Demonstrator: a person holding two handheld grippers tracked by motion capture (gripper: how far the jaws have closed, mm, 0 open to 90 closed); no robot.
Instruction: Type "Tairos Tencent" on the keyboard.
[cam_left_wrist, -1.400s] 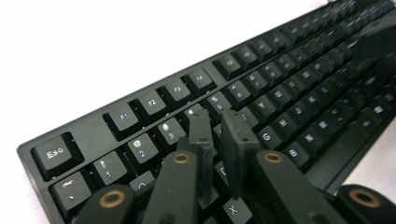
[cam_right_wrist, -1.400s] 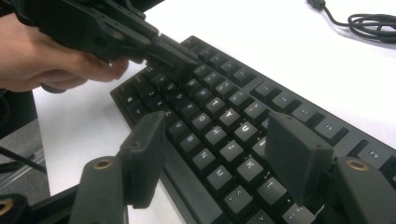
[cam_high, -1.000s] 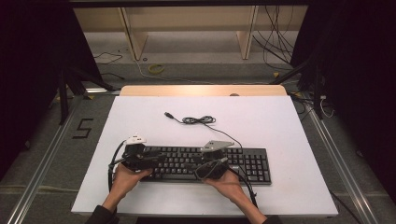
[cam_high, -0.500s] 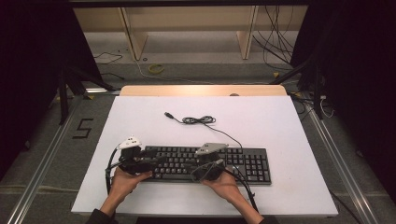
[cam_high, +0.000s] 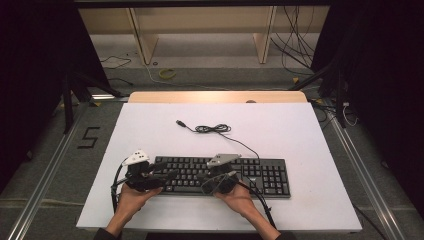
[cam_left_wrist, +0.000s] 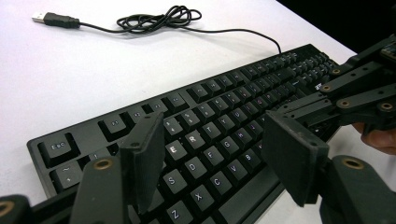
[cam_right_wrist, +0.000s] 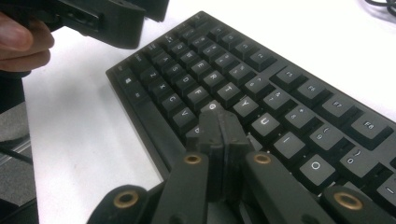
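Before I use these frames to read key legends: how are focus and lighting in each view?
High view: even light, keyboard small, legends unreadable, dark surroundings. Left gripper view: middle keys sharp, open left claw close and soft, white table bright. Right gripper view: keys by the shut right claw readable, far rows blur.

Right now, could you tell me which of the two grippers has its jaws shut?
The right gripper: its jaws are pressed together, tips over the keyboard near G. The left gripper stands open.

- High view: the white surface (cam_high: 300, 135) is evenly bright under overhead light, the room at both sides nearly black.
- Gripper views: near jaws blur softly; shadows are faint.
- Pale glare washes the surface's far parts.
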